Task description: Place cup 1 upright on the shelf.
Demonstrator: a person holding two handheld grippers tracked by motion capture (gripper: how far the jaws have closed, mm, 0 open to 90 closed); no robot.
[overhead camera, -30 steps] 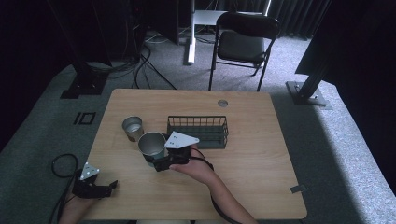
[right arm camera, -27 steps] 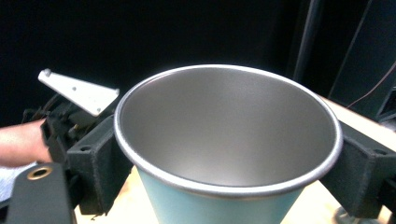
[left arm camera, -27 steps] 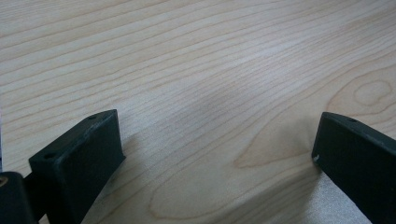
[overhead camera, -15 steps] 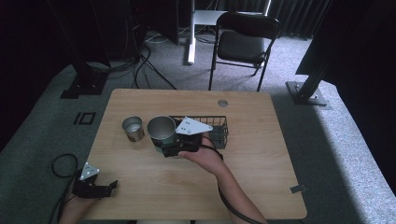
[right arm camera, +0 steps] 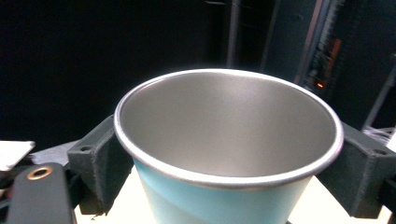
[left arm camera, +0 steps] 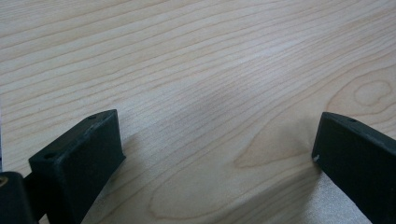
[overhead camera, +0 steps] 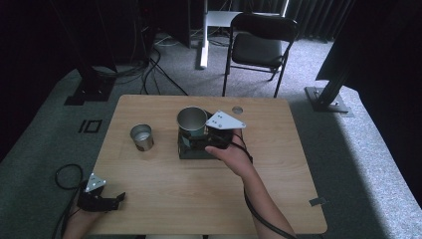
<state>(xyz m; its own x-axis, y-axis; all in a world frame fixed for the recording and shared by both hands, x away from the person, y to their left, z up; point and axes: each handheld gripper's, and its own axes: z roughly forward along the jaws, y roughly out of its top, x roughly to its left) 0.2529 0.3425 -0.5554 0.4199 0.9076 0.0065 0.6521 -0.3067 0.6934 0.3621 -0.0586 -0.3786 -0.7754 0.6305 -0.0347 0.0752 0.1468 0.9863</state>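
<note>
My right gripper (overhead camera: 195, 136) is shut on a steel cup (overhead camera: 192, 121) with a light blue outside. It holds the cup upright, raised over the black wire basket (overhead camera: 191, 152) at the table's middle. The hand and gripper hide most of the basket. In the right gripper view the cup (right arm camera: 229, 135) sits between the two black jaws, its inside bare. A second, smaller steel cup (overhead camera: 142, 137) stands on the table to the left. My left gripper (overhead camera: 117, 198) rests at the front left corner, open, with only wood between its fingers (left arm camera: 79, 156).
The wooden table (overhead camera: 199, 199) has a small round grommet (overhead camera: 237, 109) near its far edge. Behind the table stands a black folding chair (overhead camera: 261, 45). Cables and black stand bases (overhead camera: 89, 92) lie on the grey carpet.
My right gripper has lifted the cup and carried it right and away, from beside the smaller cup to above the basket. The left gripper has stayed put.
</note>
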